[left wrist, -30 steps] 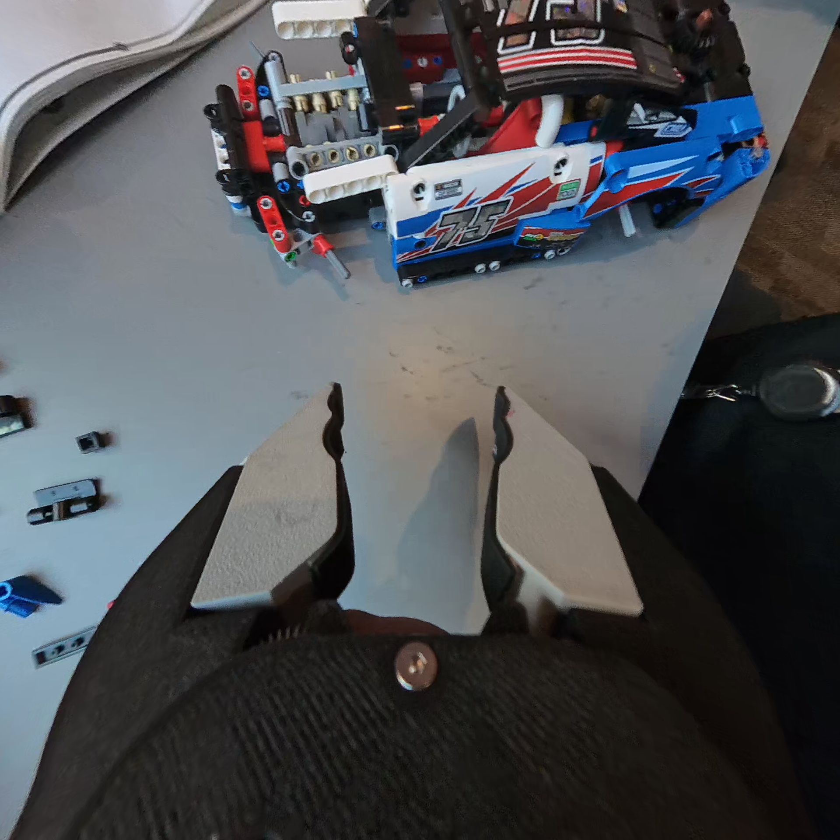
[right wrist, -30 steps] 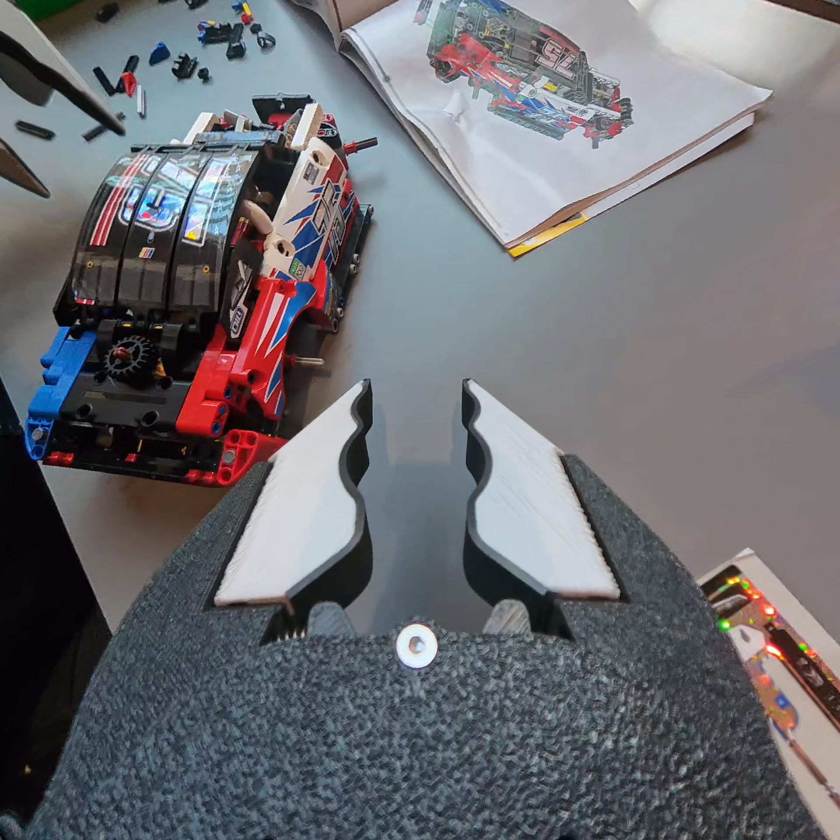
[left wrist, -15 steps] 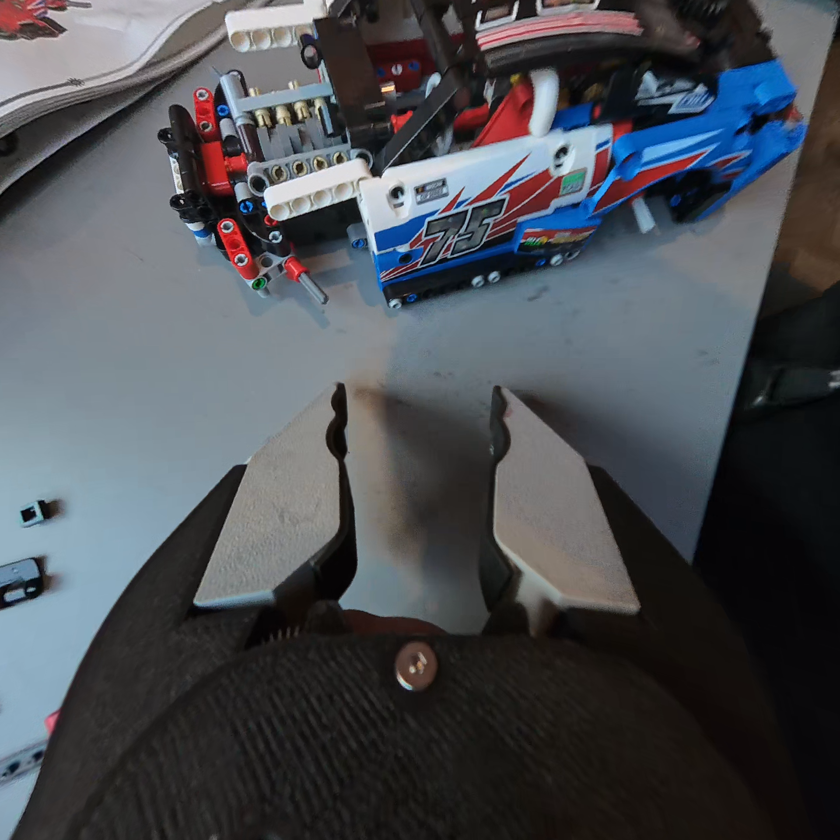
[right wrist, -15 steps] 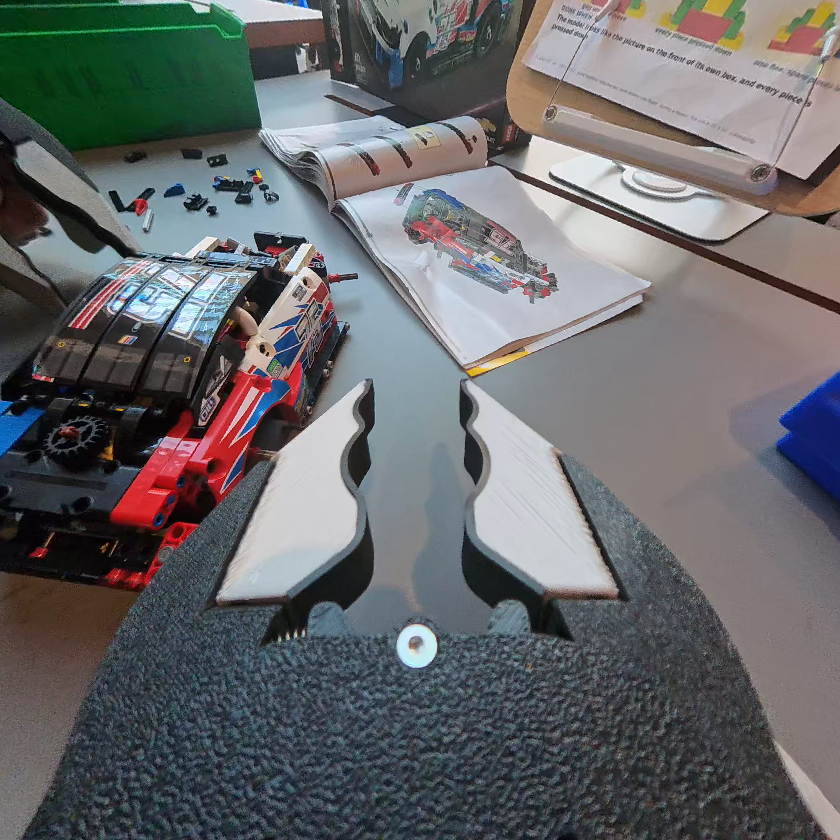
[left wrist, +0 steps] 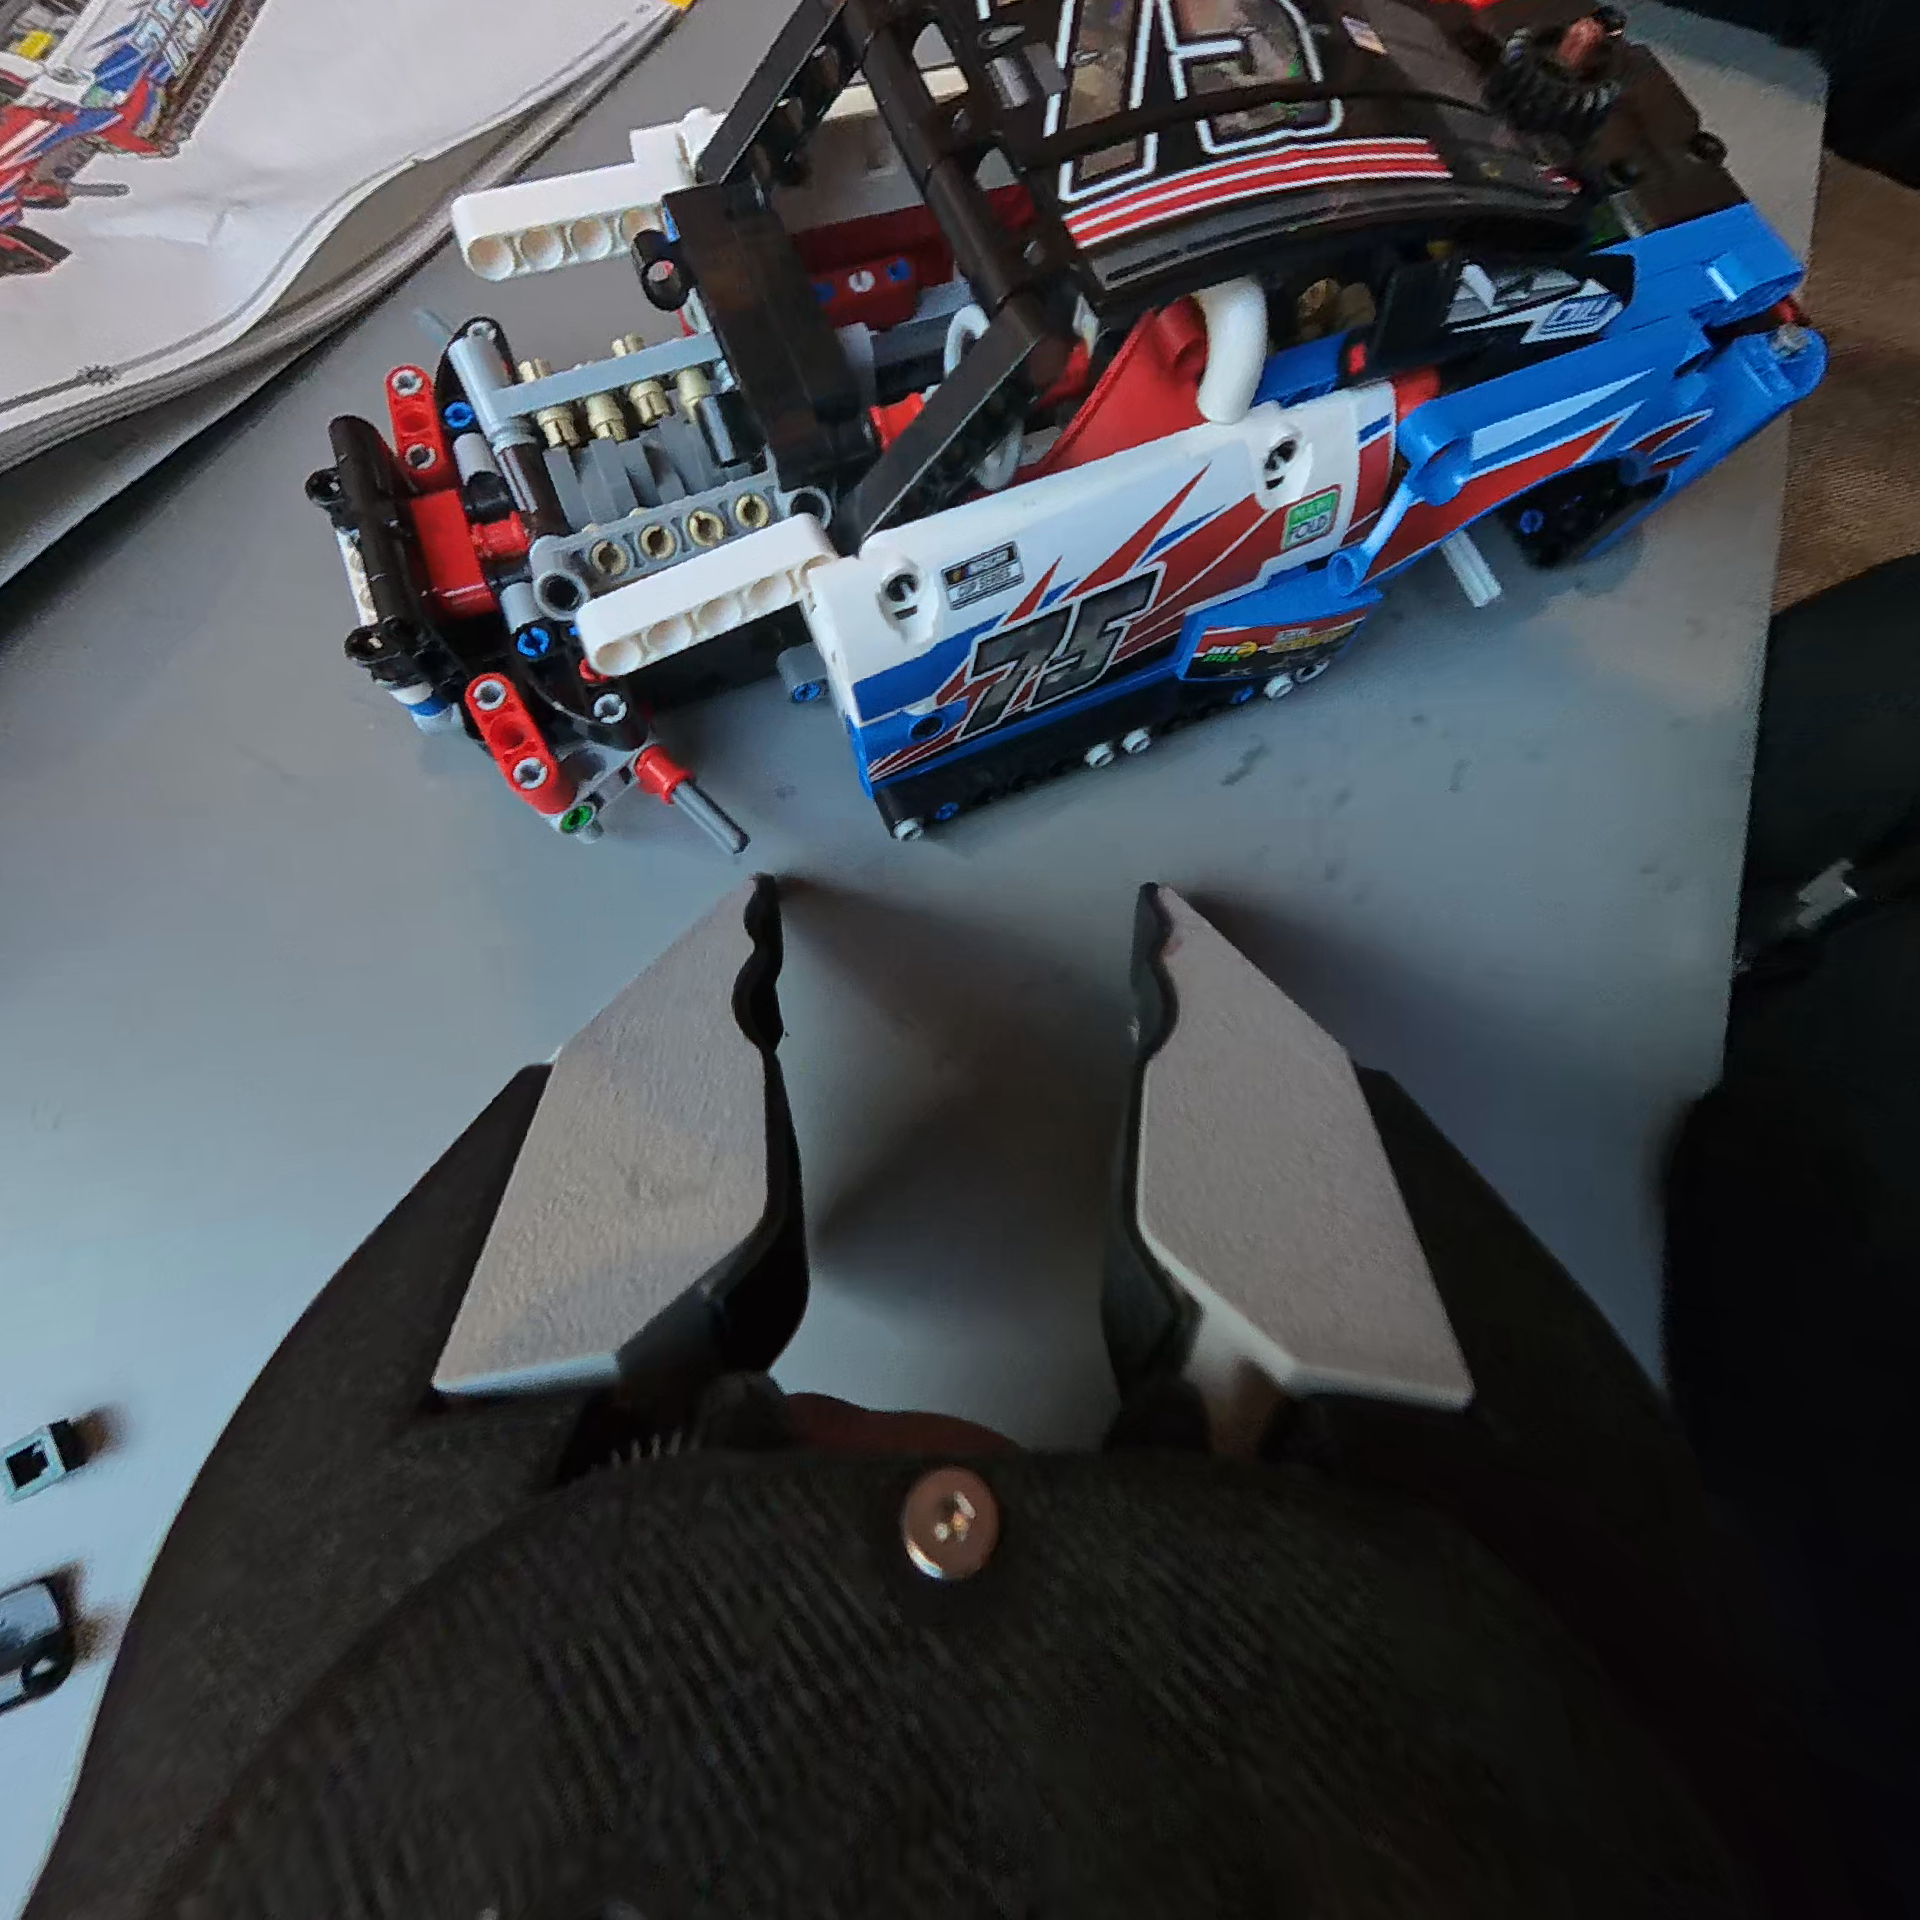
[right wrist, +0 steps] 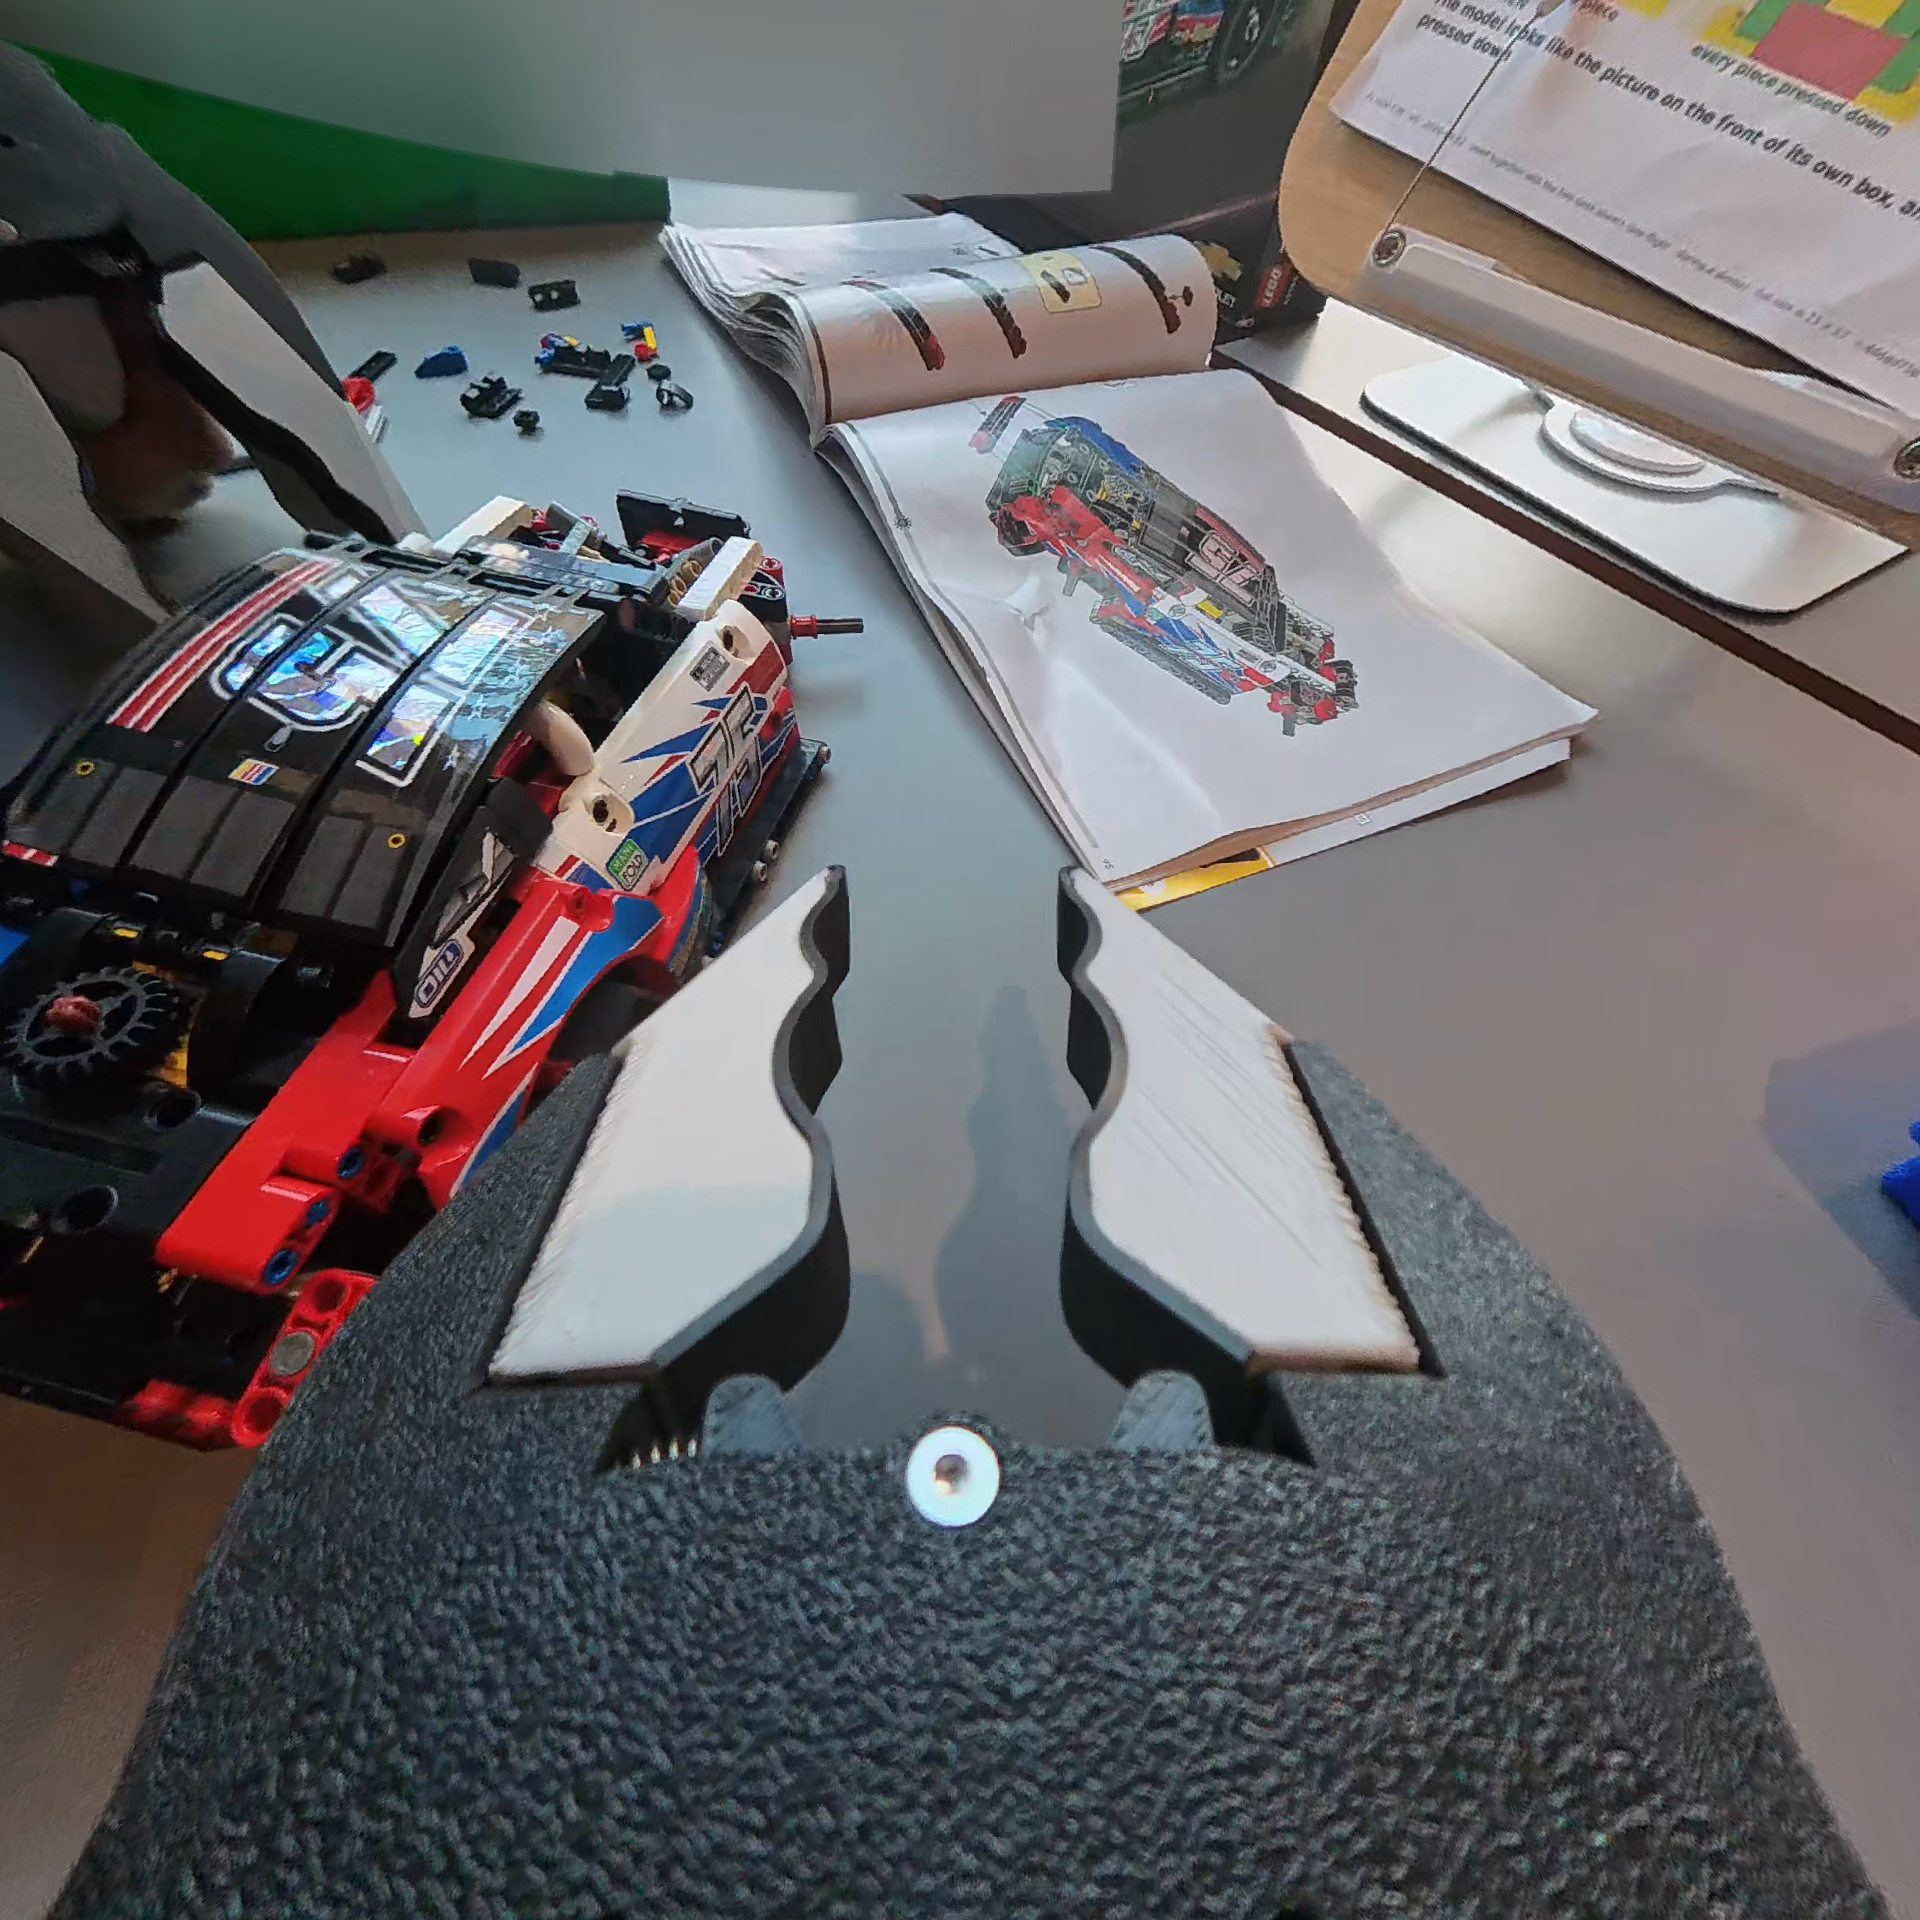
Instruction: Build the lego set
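A partly built lego race car [left wrist: 1091, 499] in red, white, blue and black stands on the grey table [left wrist: 260, 987], its open engine end to the left. It also shows in the right wrist view [right wrist: 416, 883] at the left. My left gripper [left wrist: 951, 904] is open and empty, just short of the car's near side. My right gripper [right wrist: 945, 894] is open and empty, right beside the car's red flank. The left gripper's fingers [right wrist: 281, 416] show at the far left of the right wrist view, behind the car.
An open instruction booklet [right wrist: 1195, 644] lies right of the car. Several small loose pieces [right wrist: 582, 364] lie behind the car, before a green bin [right wrist: 364, 177]. A document stand [right wrist: 1621, 499] and the set's box [right wrist: 1216, 114] are at the back right. The table edge [left wrist: 1756, 831] runs close on the right.
Both grippers have moved closer to the car and stay open. The right view has tilted up from the tabletop toward the booklet and stand.
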Demonstrator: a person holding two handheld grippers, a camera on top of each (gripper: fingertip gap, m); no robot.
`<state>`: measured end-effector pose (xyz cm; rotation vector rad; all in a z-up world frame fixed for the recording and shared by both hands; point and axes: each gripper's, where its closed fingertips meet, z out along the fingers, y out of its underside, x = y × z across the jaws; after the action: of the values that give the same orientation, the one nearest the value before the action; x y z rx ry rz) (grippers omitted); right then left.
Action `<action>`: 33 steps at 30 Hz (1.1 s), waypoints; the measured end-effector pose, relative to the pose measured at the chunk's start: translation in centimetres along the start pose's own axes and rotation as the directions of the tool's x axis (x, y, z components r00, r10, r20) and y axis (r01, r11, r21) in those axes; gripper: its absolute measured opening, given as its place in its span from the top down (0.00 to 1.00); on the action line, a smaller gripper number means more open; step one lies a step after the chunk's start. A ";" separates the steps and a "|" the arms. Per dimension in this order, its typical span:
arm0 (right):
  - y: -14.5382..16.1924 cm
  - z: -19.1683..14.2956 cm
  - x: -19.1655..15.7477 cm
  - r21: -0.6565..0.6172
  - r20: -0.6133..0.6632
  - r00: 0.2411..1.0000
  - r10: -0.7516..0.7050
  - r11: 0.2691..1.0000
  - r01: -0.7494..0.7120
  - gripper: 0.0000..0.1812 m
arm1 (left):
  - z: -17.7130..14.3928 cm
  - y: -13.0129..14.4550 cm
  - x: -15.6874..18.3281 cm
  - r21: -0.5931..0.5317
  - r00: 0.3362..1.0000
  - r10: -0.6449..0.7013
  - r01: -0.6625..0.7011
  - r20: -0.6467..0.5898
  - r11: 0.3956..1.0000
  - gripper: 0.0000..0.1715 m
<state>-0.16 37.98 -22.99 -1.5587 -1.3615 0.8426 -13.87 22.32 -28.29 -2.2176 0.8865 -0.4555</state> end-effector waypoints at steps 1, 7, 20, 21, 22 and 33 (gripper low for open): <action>0.0 0.0 -0.5 0.002 0.026 1.000 0.000 1.000 0.000 0.79 | 0.2 -0.1 0.1 -0.004 1.000 0.012 -0.012 0.011 1.000 0.62; 1.5 0.1 -3.6 -0.110 0.243 0.969 0.053 0.994 -0.027 0.82 | 0.7 -0.4 1.5 -0.073 1.000 0.017 -0.015 0.025 0.997 0.64; 4.8 0.3 -5.8 -0.330 0.318 0.943 0.097 0.944 0.014 0.94 | 1.9 -1.2 2.6 -0.051 0.992 -0.037 0.043 0.122 0.998 0.58; 5.0 0.0 -6.1 -0.337 0.315 0.944 0.098 0.942 0.015 0.98 | 1.9 -1.3 2.8 -0.052 0.992 -0.034 0.040 0.120 0.998 0.57; 5.1 -0.4 -6.3 -0.332 0.304 0.948 0.089 0.943 0.018 1.00 | 2.0 -1.4 3.0 -0.054 0.993 -0.028 0.034 0.114 0.998 0.58; 8.3 -6.4 -5.9 -0.413 0.067 0.987 0.145 0.905 -0.105 0.99 | 7.4 -6.5 3.1 -0.050 0.997 0.068 -0.067 0.030 0.996 0.52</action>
<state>7.84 30.90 -28.53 -1.9660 -1.5958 0.7468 -4.68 27.01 -28.63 -2.2257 0.9622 -0.3693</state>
